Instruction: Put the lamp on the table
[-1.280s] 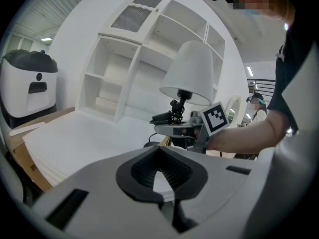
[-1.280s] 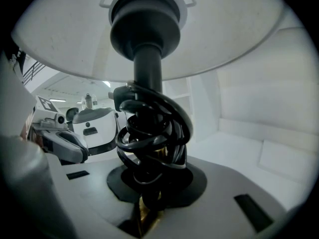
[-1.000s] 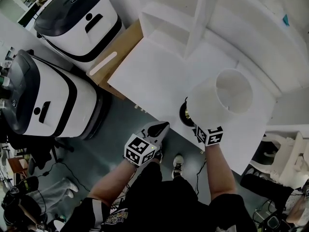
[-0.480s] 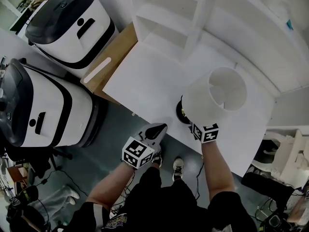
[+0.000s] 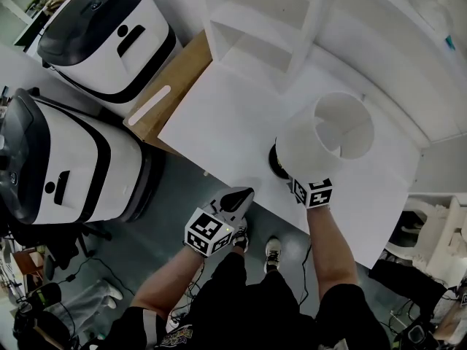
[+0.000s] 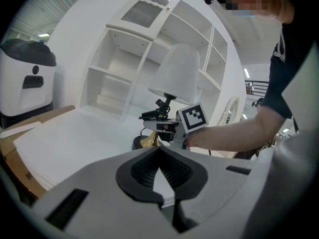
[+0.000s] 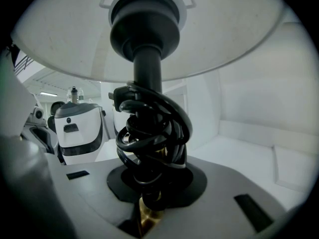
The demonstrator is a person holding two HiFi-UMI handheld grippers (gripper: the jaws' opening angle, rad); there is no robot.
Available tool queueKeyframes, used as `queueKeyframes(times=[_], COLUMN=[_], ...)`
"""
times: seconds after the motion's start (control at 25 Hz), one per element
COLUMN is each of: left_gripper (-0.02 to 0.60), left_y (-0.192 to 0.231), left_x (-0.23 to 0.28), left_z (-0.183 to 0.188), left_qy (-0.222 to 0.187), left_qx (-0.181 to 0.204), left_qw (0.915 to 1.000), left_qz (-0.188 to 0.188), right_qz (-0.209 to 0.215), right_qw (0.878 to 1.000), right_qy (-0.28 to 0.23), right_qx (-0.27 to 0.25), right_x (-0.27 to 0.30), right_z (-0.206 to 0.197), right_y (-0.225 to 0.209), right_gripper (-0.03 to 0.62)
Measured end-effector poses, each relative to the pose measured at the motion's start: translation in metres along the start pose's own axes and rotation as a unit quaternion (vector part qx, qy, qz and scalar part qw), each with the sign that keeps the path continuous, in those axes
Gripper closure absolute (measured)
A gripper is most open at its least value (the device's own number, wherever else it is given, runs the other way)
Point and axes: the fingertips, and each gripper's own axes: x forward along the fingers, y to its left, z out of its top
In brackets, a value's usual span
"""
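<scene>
1. A person seen from above holds the lamp point(image 5: 325, 141) in the right claw point(image 7: 149, 203). The lamp is upright over the white surface point(image 5: 226, 115), close to its front edge.
2. The right claw is clamped on the lamp's brass stem point(image 7: 146, 219), low down, just under a coil of black cord point(image 7: 149, 128) wound round the post. The white shade point(image 7: 149, 29) spreads overhead.
3. The dark round base point(image 5: 276, 168) is at the surface. No view shows whether it rests there or hangs just above.
4. The left claw point(image 6: 159, 151) is pinched together with nothing in it. It is off the front edge, beside the lamp and apart from it.
5. Likely risk: the base sits near the edge. If it is let go while it overhangs or tilts, the wide shade would probably pull the lamp over onto the floor.
6. Likely risk: the cord coil lies against the right claw. It could catch as the claw opens and backs off, dragging the lamp along.
7. Likely risk: a grip partly on cord rather than on the stem may slip.
8. Containers: a white shelf unit point(image 5: 255, 28) stands at the back of the surface, and nothing shows in its open compartments.
9. Two large white and black machines point(image 5: 73, 144) stand to the left, closed, their contents hidden.
</scene>
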Motion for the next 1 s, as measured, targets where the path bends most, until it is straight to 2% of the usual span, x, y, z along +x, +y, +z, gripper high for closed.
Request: queueKeyframes(times=[0.68, 1.0], left_gripper=[0.574, 0.574], left_y=[0.017, 0.013], left_x=[0.003, 0.008], left_z=[-0.007, -0.009], left_qy=[0.007, 0.01], left_qx=[-0.01, -0.017], left_qw=[0.9999, 0.9998], left_qz=[0.004, 0.007], right_qz=[-0.007, 0.016], right_qw=[1.0, 1.0], right_qy=[-0.017, -0.024], right_qx=[-0.008, -0.013], right_x=[0.032, 0.032], right_z=[0.003, 0.002], right_y=[-0.009, -0.006], right_gripper=[0.519, 0.502])
